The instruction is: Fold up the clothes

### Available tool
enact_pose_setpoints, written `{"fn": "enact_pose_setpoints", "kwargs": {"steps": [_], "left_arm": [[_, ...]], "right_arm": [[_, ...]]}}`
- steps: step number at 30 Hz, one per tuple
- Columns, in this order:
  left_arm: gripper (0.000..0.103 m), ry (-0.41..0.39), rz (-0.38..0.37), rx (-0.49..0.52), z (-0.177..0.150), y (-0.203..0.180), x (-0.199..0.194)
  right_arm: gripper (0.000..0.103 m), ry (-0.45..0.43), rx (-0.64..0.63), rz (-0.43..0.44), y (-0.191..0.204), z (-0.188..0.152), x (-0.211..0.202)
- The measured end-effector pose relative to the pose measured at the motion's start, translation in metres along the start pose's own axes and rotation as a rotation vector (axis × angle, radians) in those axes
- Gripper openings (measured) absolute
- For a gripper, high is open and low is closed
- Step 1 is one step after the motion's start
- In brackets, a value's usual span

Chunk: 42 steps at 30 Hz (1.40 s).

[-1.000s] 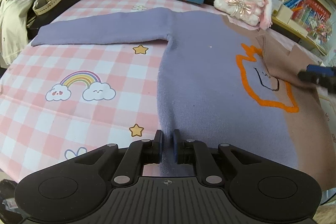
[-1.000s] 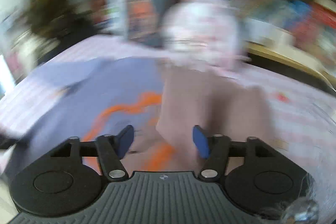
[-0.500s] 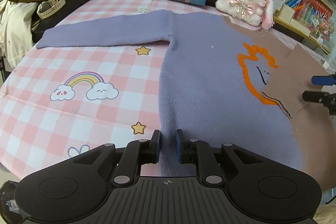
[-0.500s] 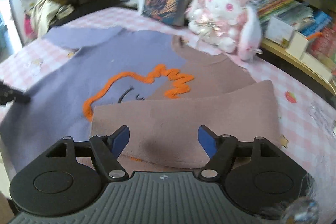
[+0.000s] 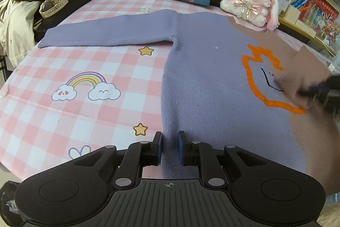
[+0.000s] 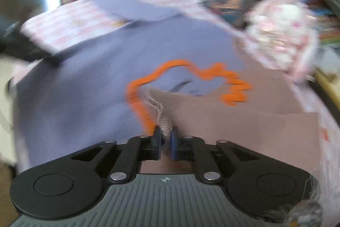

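While the sweater [image 5: 212, 82] lies flat on the pink checked tablecloth [image 5: 70, 61], its lilac sleeve [image 5: 110, 32] stretches out toward the upper left of the left wrist view, unfolded. Lower centre in that frame, the left gripper [image 5: 169, 147] has its fingers drawn close on the lilac side edge of the body near the hem, pinching the knit between the blue pads.

Moving right, the orange outline motif [image 5: 267, 82] sits at mid-right, and past it the brown sleeve [image 5: 306, 69] is laid across the chest. At the far right edge the right gripper [image 5: 318, 90] shows only as a blur. In its own view, the right gripper [image 6: 165, 138] has its fingers pressed together on the ribbed cuff [image 6: 164, 120] of that brown sleeve, just beside the orange line.

The step in hand looks like the sleeve fold on the brown side. The next move calls for settling the cuff flat on the body without dragging the knit, while the left pinch keeps the body from sliding. The lilac sleeve lies unfolded at the left.
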<state>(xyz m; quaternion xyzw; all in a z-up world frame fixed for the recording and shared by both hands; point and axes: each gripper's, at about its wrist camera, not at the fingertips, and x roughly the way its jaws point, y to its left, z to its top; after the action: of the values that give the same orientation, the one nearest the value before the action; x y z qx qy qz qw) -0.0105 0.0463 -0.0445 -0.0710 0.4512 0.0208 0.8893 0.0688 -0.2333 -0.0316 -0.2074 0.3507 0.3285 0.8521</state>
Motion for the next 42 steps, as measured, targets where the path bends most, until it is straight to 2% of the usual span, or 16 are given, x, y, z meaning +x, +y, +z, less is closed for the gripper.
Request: {"fn": "enact_pose_setpoints", "kwargs": {"steps": [3, 11, 13, 19, 26, 28, 30, 31, 33, 35, 41, 42], "left_arm": [[0.016, 0.004, 0.004, 0.007, 0.000, -0.001, 0.000], [0.016, 0.006, 0.015, 0.012, 0.000, -0.003, 0.000], [0.016, 0.006, 0.018, 0.012, 0.000, -0.004, 0.000], [0.016, 0.007, 0.023, 0.006, -0.001, -0.005, -0.001], [0.016, 0.004, 0.033, 0.017, -0.003, -0.008, -0.002], [0.016, 0.003, 0.036, 0.024, -0.003, -0.008, -0.002], [0.016, 0.003, 0.037, 0.030, -0.003, -0.009, -0.003], [0.017, 0.003, 0.036, 0.031, -0.003, -0.009, -0.003], [0.017, 0.000, 0.029, 0.030, -0.005, -0.008, -0.004], [0.017, -0.005, 0.014, 0.020, -0.006, -0.005, -0.005], [0.017, -0.022, -0.034, 0.016, -0.005, 0.003, -0.003], [0.017, -0.023, -0.040, 0.018, -0.005, 0.004, -0.002]], "right_arm": [[0.008, -0.085, 0.132, -0.194, -0.044, 0.000, -0.025], [0.008, 0.035, 0.353, -0.728, -0.168, -0.052, -0.076], [0.008, 0.098, 0.362, -0.783, -0.183, -0.069, -0.077], [0.008, 0.247, 0.420, -0.847, -0.208, -0.112, -0.065], [0.008, 0.316, 0.421, -0.933, -0.213, -0.133, -0.063], [0.013, 0.318, 0.421, -0.936, -0.213, -0.134, -0.061], [0.034, 0.318, 0.421, -0.938, -0.214, -0.136, -0.059], [0.037, 0.303, 0.427, -0.931, -0.210, -0.134, -0.060], [0.049, 0.247, 0.448, -0.895, -0.194, -0.127, -0.067], [0.055, 0.164, 0.475, -0.829, -0.170, -0.116, -0.078], [0.056, 0.057, 0.613, -0.369, -0.072, -0.099, -0.089], [0.055, 0.058, 0.632, -0.319, -0.059, -0.098, -0.088]]}}
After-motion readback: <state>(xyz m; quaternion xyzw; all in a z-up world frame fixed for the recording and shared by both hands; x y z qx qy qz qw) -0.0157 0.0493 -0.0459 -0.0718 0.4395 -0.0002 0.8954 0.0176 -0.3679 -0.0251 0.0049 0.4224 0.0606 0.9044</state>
